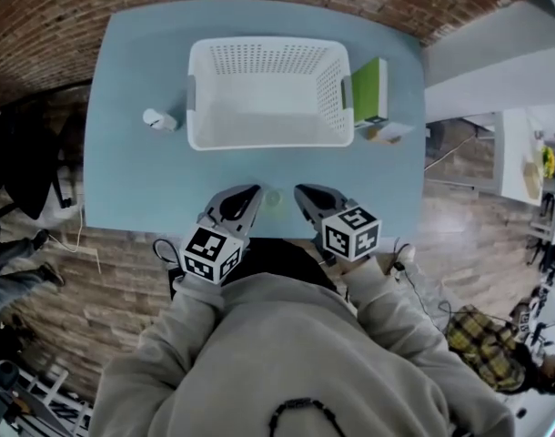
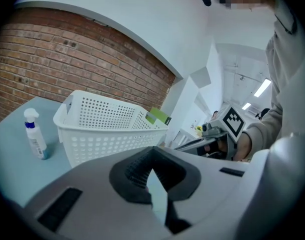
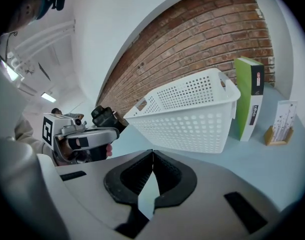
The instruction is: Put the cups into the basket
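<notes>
Both clenched shut and empty — left tongs point(image 2: 152, 150), right tongs point(image 3: 152, 152); white basket point(image 1: 259, 45) upright on table point(image 1: 123, 167).

Loose grey-beige sweatshirt point(image 1: 296, 344), long sleeves point(image 1: 182, 326) down to the wrists. Dark looped cord point(image 1: 300, 406) at six o'clock of the head view. Left gripper point(image 1: 255, 192) and right gripper point(image 1: 302, 192) alike: smooth light-grey shells, black ribbed pads point(image 3: 138, 173), black rectangular inlays on the flanks. White marker cube point(image 1: 211, 253) at seven o'clock of the left one, second marker cube point(image 1: 350, 232) at four o'clock of the right, both printed with black squares.
</notes>
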